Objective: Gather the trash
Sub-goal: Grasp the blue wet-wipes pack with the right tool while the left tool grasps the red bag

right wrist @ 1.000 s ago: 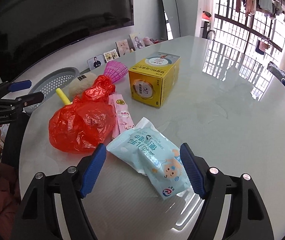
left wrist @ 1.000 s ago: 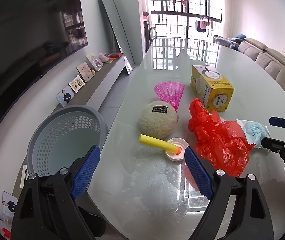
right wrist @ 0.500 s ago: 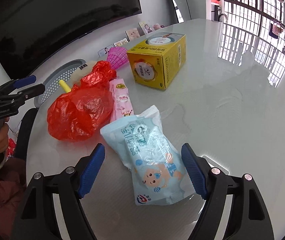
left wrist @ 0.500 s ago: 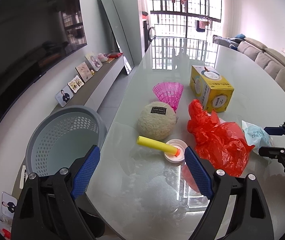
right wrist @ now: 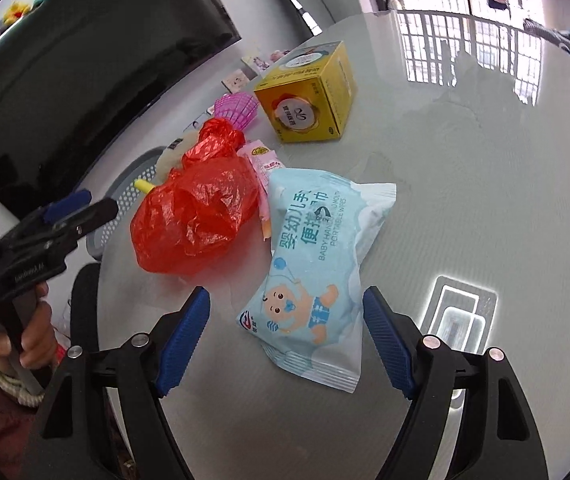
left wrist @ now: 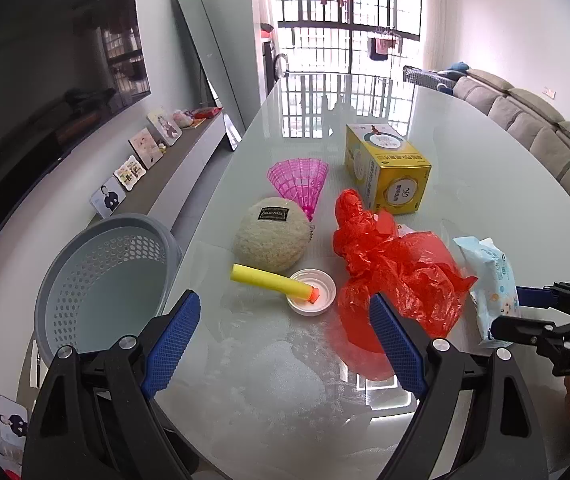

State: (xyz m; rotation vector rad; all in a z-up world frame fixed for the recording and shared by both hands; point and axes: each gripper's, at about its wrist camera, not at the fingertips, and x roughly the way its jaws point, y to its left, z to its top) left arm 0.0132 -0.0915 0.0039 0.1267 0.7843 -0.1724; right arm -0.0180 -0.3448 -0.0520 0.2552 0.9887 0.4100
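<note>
Right gripper (right wrist: 285, 328): jaws apart, straddling the wipes pack (right wrist: 317, 264), pads not pressing it.
Wipes pack: flat on the table (right wrist: 465, 168).
Left gripper (left wrist: 285, 340): jaws apart, empty; red bag (left wrist: 397, 272) just ahead.

We have two fisheye views, each looking forward and down along its own tongs. The left one sits near the table (left wrist: 465, 184) edge, facing the window, with the grey basket (left wrist: 101, 280) at its left. The right one looks from close above the wipes pack (right wrist: 317, 264), facing the dark screen wall. Both share the red bag (left wrist: 397, 264), the yellow box (right wrist: 309, 92) and each other's tongs.
</note>
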